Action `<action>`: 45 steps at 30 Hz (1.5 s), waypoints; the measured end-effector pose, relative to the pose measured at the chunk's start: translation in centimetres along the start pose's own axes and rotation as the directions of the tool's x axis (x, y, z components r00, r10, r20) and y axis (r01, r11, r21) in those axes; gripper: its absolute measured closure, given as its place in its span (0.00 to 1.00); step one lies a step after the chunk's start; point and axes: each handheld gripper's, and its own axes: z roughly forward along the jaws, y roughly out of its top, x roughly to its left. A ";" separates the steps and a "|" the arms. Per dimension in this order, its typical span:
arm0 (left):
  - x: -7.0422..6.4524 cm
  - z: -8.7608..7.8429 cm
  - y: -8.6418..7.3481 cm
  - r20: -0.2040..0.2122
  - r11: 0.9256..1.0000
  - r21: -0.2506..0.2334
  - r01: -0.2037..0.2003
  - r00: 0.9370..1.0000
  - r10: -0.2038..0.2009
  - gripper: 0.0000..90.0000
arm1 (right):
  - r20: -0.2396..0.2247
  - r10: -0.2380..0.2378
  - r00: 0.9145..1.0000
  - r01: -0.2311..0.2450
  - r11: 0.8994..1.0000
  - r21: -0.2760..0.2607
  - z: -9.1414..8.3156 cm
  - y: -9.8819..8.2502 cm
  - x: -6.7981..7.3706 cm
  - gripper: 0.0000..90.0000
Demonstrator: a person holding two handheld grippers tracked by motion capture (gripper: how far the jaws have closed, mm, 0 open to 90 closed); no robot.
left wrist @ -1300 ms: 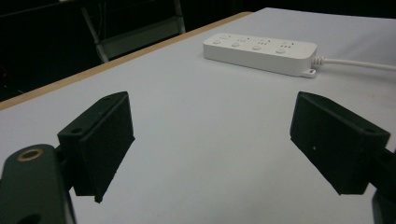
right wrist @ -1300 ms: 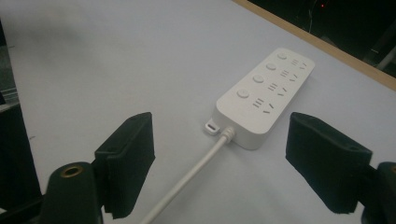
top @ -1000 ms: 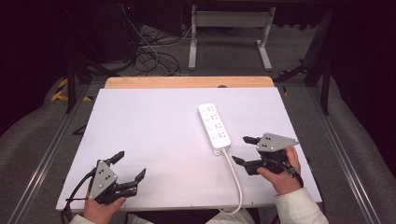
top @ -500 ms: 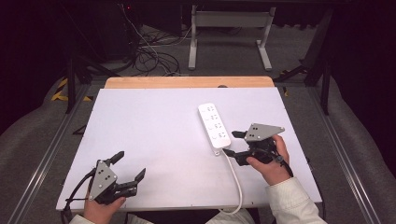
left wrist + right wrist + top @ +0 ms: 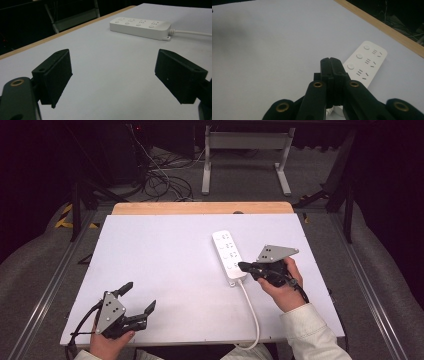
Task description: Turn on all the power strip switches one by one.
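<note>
Flat white-topped table (image 5: 165, 270) w/ wooden far edge. White plastic 4-outlet power strip (image 5: 229, 255) lies at approx 2 o'clock from table centre, cord trailing to near edge. Right gripper (image 5: 242, 267): jaws clenched, empty, tips above strip's cord end. Left gripper (image 5: 138, 298) at 7 o'clock, jaws spread wide, empty.

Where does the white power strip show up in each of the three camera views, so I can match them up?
High view: power strip right of table centre, just left of the shut right gripper.
Left gripper view: upper right, lying crosswise beyond the open jaws, cord leaving right.
Right gripper view: right of centre, behind the closed jaws.
Shared landmark: the wooden table edge beyond the strip.
</note>
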 end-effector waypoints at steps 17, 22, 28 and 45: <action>0.0 0.0 0.0 0.000 1.000 0.003 0.000 1.000 0.000 0.16 | -0.023 0.124 0.992 -0.121 0.985 0.126 5.3 0.3 -2.2 1.00; 0.0 0.0 0.0 0.000 1.000 0.007 -0.002 1.000 0.002 0.17 | -0.004 0.134 0.991 -0.132 0.980 0.148 6.4 0.0 -2.4 1.00; 0.1 0.1 -0.1 -0.003 1.000 0.010 -0.002 1.000 0.002 0.17 | 0.018 0.132 0.991 -0.133 0.975 0.176 7.5 -0.3 -2.6 1.00; 0.1 0.2 -0.1 -0.002 1.000 0.018 0.000 1.000 0.000 0.17 | 0.022 0.111 0.994 -0.113 0.965 0.238 9.3 -1.4 -2.9 1.00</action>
